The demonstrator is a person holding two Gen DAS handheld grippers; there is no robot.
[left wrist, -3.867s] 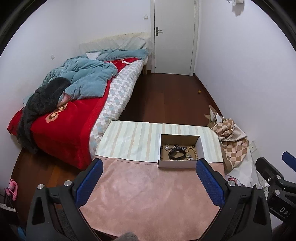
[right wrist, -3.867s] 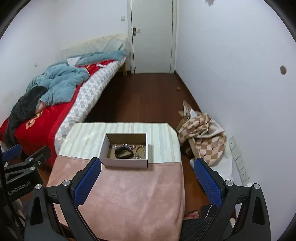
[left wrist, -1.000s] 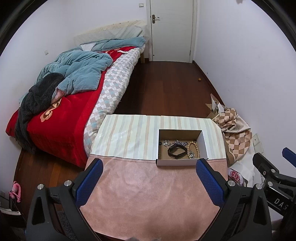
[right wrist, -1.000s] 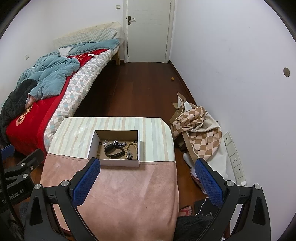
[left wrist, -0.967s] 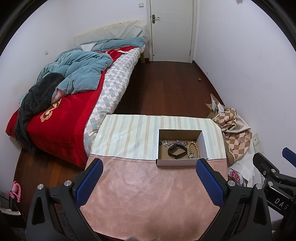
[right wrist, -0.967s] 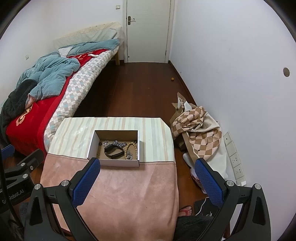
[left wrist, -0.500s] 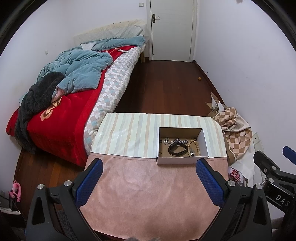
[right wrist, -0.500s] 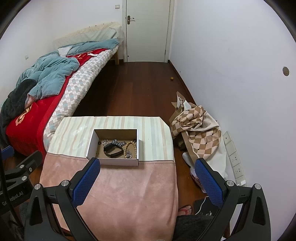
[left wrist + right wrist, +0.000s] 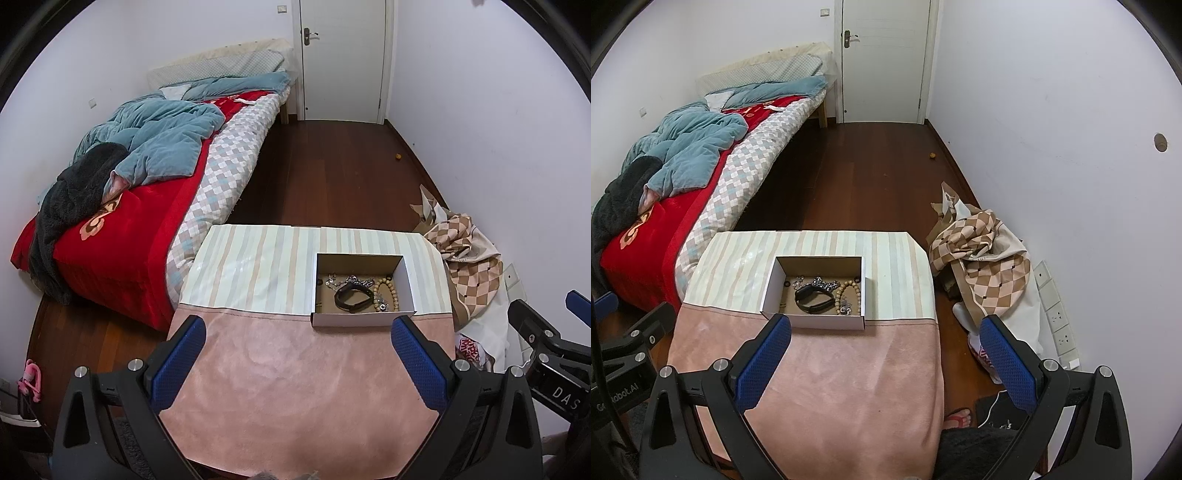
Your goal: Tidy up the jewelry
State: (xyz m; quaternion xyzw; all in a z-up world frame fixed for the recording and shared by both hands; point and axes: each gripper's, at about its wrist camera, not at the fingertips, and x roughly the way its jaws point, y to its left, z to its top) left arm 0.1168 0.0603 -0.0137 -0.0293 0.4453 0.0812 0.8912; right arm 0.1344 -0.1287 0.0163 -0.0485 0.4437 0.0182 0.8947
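Note:
An open cardboard box (image 9: 360, 319) (image 9: 816, 321) stands on a table covered with pink (image 9: 295, 376) and striped cloth (image 9: 897, 266). Inside lie a black band (image 9: 352, 297) (image 9: 812, 297), a wooden bead bracelet (image 9: 386, 291) (image 9: 847, 290) and a silver chain (image 9: 349, 280) (image 9: 823, 283). My left gripper (image 9: 297, 360) is open and empty, held high above the pink cloth, short of the box. My right gripper (image 9: 884, 358) is open and empty above the table's right front part. Each gripper shows at the edge of the other's view.
A bed (image 9: 140, 206) with red cover and blue quilt stands left of the table. A checked cloth pile (image 9: 982, 266) lies on the wooden floor by the right wall. A white door (image 9: 343, 59) is at the far end. A foot in a sandal (image 9: 956, 417) is below right.
Both grippers have risen and tilted a little, so the table and box sit lower and look slightly smaller. Nothing was gripped or moved.

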